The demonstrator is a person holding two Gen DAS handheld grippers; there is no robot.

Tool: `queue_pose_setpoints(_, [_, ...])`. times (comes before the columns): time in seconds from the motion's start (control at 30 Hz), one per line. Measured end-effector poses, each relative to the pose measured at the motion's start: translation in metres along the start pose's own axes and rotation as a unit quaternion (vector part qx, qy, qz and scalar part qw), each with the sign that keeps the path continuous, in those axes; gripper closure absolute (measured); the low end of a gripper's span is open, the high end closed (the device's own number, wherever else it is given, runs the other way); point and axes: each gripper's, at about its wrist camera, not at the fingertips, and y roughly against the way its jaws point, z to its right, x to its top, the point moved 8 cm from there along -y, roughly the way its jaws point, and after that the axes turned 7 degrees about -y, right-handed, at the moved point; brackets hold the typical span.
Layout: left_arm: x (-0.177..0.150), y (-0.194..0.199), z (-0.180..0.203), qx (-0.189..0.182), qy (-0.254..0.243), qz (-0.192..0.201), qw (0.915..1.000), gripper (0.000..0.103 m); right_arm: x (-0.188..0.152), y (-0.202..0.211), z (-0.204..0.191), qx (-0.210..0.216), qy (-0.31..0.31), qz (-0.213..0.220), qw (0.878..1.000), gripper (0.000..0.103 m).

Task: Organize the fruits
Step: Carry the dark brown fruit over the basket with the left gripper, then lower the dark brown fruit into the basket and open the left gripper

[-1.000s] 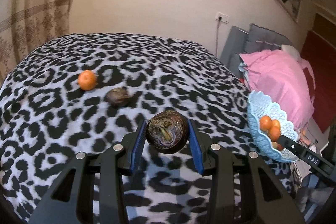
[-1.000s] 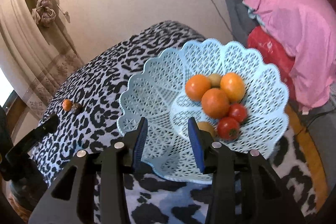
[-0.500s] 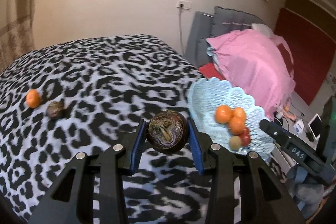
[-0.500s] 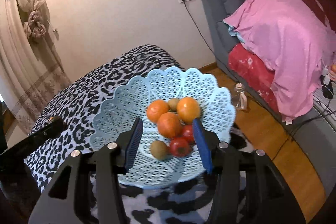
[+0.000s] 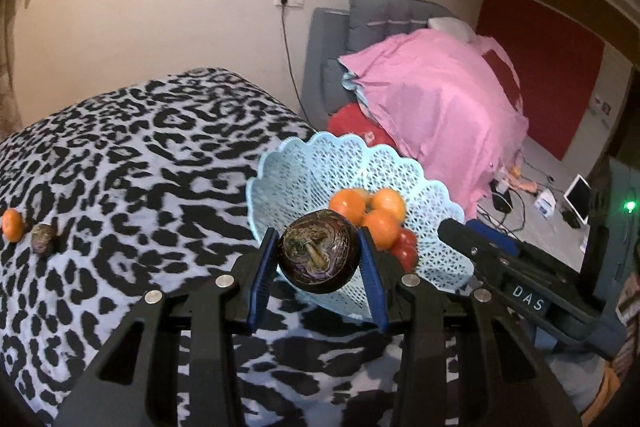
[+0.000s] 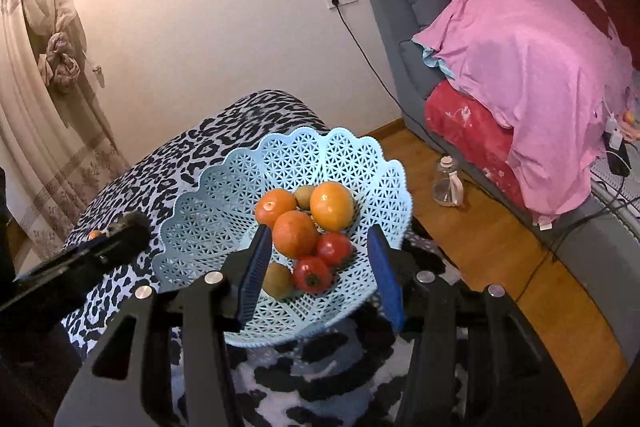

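Observation:
My left gripper (image 5: 318,269) is shut on a dark purple mangosteen (image 5: 319,257) and holds it in the air at the near rim of the light blue lattice basket (image 5: 304,167). The basket (image 6: 224,203) holds several oranges (image 6: 295,231), tomatoes (image 6: 312,274) and kiwis. My right gripper (image 6: 318,277) is open and empty, just in front of the basket's near rim; its fingers (image 5: 472,245) show at the right of the left wrist view. An orange (image 5: 12,225) and a second mangosteen (image 5: 43,244) lie at the far left on the leopard-print cloth (image 5: 120,163).
The basket sits near the right edge of the cloth-covered surface. Beyond it are a wooden floor, a clear bottle (image 6: 448,183), a grey sofa with pink bedding (image 6: 532,27), cables and a tablet (image 5: 578,197). A curtain (image 6: 44,75) hangs at the left.
My left gripper has carried the mangosteen right, from mid-cloth to the basket's rim. My right gripper has drawn back from the basket and opened wider.

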Motion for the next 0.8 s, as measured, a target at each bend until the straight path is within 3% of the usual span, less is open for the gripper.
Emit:
queue_pose_setpoints(0.2, [-0.009, -0.011, 0.006, -0.008, -0.008, -0.019, 0.9998, 0.060, -0.002, 0.001, 0.002, -0.001, -0.002, -0.001, 1.000, 0.052])
queue_pose_setpoints(0.37, [-0.010, -0.010, 0.002, -0.005, -0.007, -0.015, 0.9998, 0.053, -0.003, 0.001, 0.002, -0.001, 0.000, -0.001, 1.000, 0.052])
queue_pose_setpoints(0.63, [-0.015, -0.010, -0.006, -0.002, 0.004, -0.019, 0.9998, 0.050, -0.004, 0.001, 0.000, -0.002, 0.001, -0.001, 1.000, 0.052])
queue_pose_setpoints(0.8, [-0.015, -0.004, -0.011, -0.002, 0.012, -0.012, 0.9999, 0.037, -0.004, 0.002, -0.004, -0.004, 0.004, 0.000, 1.000, 0.052])
